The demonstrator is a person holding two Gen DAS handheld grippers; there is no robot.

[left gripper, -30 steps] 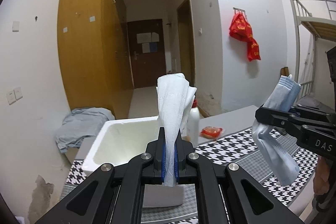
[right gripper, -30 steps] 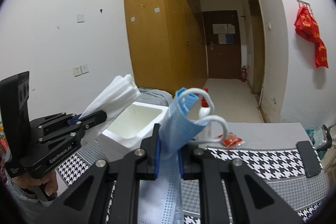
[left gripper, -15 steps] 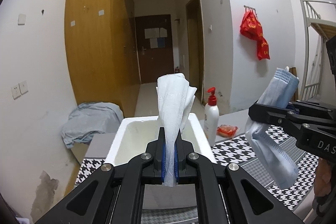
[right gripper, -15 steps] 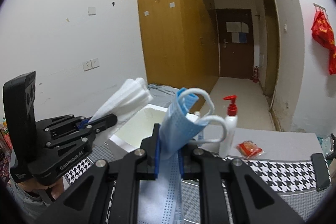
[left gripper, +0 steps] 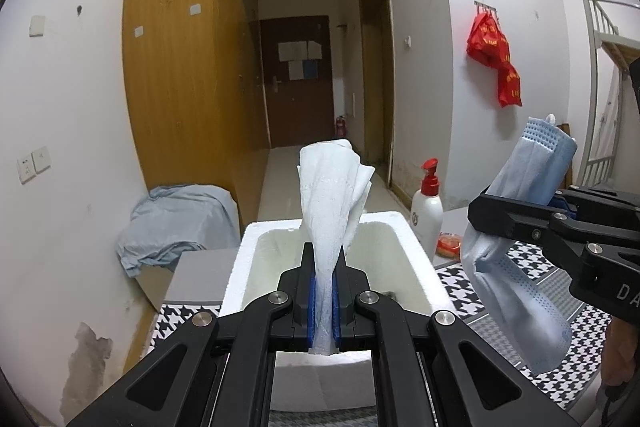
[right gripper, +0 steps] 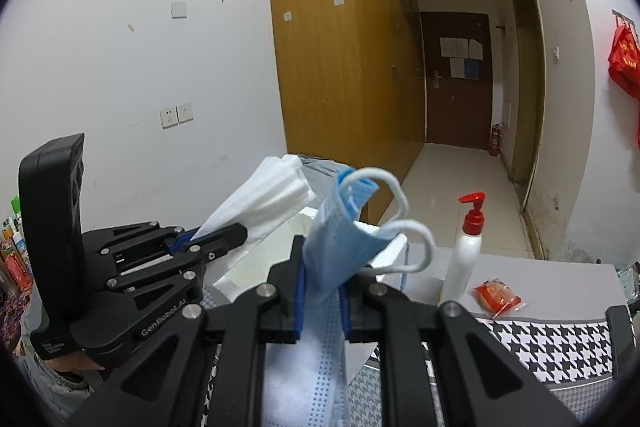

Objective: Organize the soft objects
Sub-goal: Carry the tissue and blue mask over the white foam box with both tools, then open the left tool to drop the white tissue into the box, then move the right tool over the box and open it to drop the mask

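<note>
Pinching a white tissue (left gripper: 332,211) upright between its fingers, the left gripper (left gripper: 324,259) hangs above the open foam box (left gripper: 412,259) at the table's (right gripper: 560,279) far edge. Beside it, the right gripper (right gripper: 320,267) is clenched on a blue face mask (right gripper: 340,243), which is off the table.

Both wrist views look forward along their tools toward the hallway door (left gripper: 298,79), close above the counter (right gripper: 560,343); both share foam box (left gripper: 404,251), pump bottle (right gripper: 464,255)
</note>
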